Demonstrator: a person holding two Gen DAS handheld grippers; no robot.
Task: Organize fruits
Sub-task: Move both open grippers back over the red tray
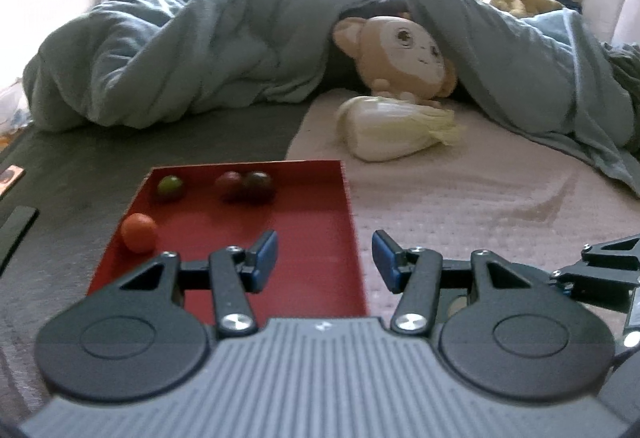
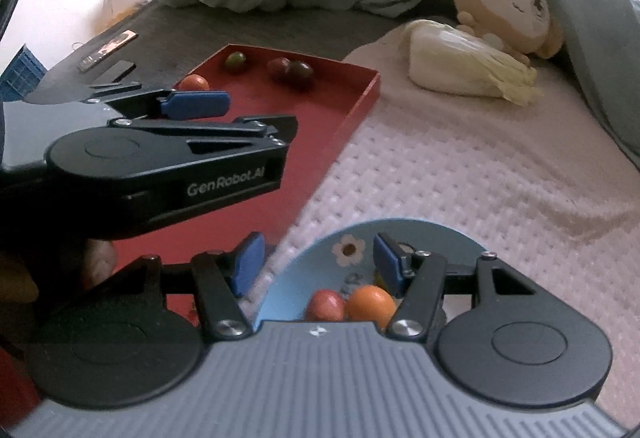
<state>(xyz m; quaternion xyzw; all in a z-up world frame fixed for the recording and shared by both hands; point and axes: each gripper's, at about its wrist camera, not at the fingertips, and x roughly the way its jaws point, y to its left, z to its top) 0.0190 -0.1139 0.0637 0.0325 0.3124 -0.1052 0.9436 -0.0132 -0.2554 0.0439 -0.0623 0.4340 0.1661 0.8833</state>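
Your left gripper (image 1: 324, 262) and right gripper (image 2: 318, 264) gape empty; cabbage (image 1: 394, 132) lies beyond the red tray (image 1: 304, 222) holding four fruits; blue plate (image 2: 420, 238) holds two.

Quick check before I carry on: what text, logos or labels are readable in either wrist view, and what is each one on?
"GenRobot.AI": white lettering on the black side of the left gripper, seen from the right wrist view.
Small white emblem on the right gripper's grey housing: a mark, not readable text.
Flat card on the dark mat: print too blurred to read.
Blue plate: a flower drawing, no words.
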